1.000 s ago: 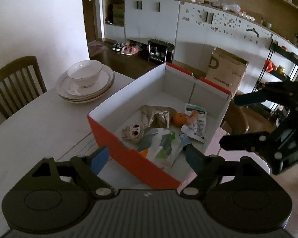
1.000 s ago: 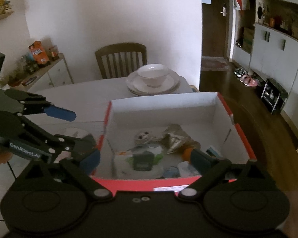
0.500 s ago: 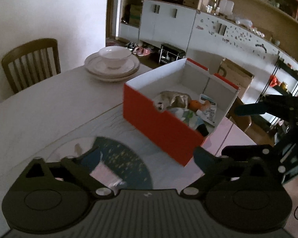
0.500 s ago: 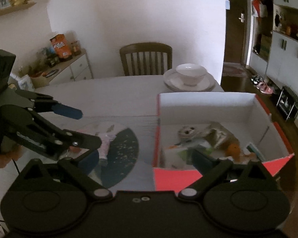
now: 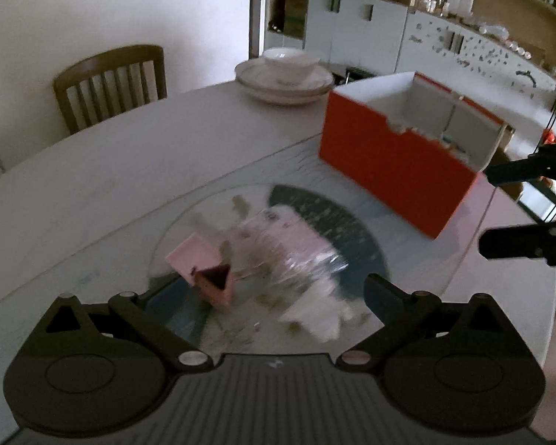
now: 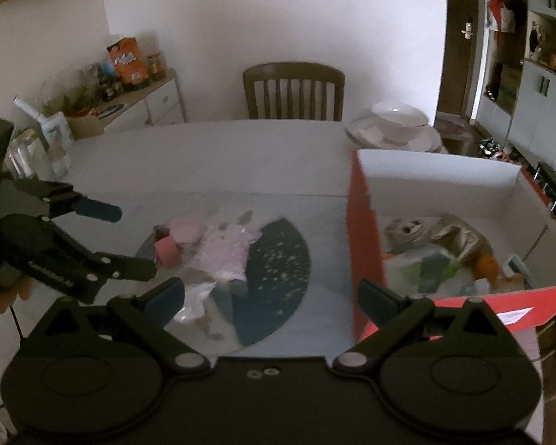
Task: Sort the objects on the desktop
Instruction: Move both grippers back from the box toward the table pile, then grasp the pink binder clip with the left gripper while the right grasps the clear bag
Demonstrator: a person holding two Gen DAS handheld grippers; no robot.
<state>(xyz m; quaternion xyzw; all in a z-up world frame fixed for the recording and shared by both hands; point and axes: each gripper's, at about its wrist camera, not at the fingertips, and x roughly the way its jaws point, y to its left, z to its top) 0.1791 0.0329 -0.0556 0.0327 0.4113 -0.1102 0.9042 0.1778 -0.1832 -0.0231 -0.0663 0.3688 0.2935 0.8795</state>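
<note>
A small pink box (image 5: 204,269) lies open on the round glass mat (image 5: 189,222), beside a crumpled clear plastic bag with pink print (image 5: 289,248). Both show in the right wrist view: the box (image 6: 168,250) and the bag (image 6: 224,250). My left gripper (image 5: 267,289) is open and empty just above them. My right gripper (image 6: 268,293) is open and empty over the mat, left of the red box (image 6: 365,252). The red box (image 5: 393,163) holds a small doll (image 6: 406,228), an orange (image 6: 487,265) and several packets.
Stacked plates with a bowl (image 5: 285,70) stand at the table's far side. A wooden chair (image 6: 293,91) is behind the table. A sideboard with snacks and jars (image 6: 126,85) stands at the left. The table edge runs at the right (image 5: 552,296).
Both grippers have swung left, away from the red box, toward the glass mat. The pink box and plastic bag have come into the left wrist view. Both stayed open.
</note>
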